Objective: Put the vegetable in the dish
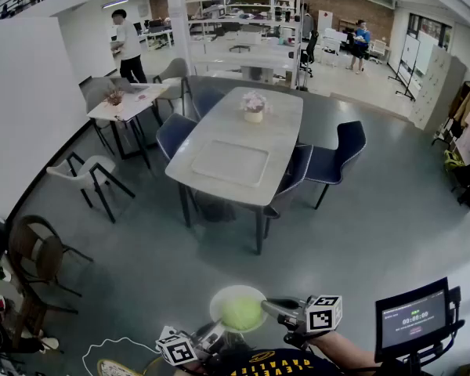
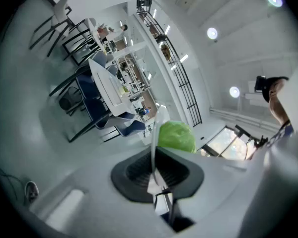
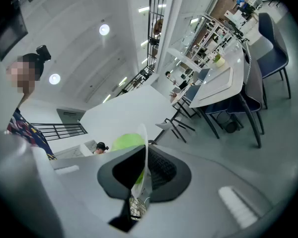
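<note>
While carried, vegetable (image 1: 242,314): lies in the dish (image 1: 225,293), lower middle of head view, over the floor.
Left gripper (image 1: 215,334): clamped on dish rim.
Right gripper (image 1: 268,306): clamped on the opposite rim.
Risk: 2 thin-edge grips; uneven hands would tilt the dish, and the vegetable likely rolls out.
</note>
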A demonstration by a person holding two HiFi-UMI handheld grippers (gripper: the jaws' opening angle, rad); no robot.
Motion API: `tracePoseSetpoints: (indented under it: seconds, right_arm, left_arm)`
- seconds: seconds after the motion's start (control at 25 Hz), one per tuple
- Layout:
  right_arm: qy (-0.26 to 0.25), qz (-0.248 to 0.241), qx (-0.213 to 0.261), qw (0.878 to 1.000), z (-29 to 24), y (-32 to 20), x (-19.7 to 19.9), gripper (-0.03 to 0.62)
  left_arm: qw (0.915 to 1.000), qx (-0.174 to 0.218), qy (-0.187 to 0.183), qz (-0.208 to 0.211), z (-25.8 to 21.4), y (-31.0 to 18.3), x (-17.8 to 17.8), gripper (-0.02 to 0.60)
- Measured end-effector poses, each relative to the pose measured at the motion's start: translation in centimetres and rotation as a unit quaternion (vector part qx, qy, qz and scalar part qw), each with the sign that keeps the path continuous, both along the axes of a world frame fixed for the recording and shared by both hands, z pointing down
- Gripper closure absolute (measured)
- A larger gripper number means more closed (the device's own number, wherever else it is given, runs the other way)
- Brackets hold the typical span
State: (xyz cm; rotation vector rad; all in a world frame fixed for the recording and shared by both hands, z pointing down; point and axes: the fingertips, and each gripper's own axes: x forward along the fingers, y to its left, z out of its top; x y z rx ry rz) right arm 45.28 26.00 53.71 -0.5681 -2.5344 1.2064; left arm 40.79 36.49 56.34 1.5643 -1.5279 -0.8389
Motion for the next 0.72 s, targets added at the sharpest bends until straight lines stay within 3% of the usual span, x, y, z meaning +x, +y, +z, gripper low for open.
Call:
tracePoseSetpoints:
  seconds: [0.24,0.4,0.56,0.72]
  right_arm:
    - [0.0,0.034,0.016,0.999,1.4,-2.1,12.9,0.569]
    - [0.024,0.036,0.001,0.999,4.1,-2.7,20.9,0.567]
    - [0.03,0.043,-0.029,0.998,5.0,-1.1,24.8,0.566]
    - [0.033,0.044,-0.022,0.998,4.8,-0.3,26.0,0.563]
  left_arm:
    - [0.9999,-0.004,0.003,0.014,1.1,-2.3,12.5,0.568]
    - [0.9992,-0.029,0.005,0.029,2.9,-2.9,20.1,0.569]
    - [0.9979,-0.049,-0.01,0.04,3.0,-1.7,23.2,0.571]
    - [0.9982,-0.046,-0.017,0.034,2.3,-1.0,24.4,0.571]
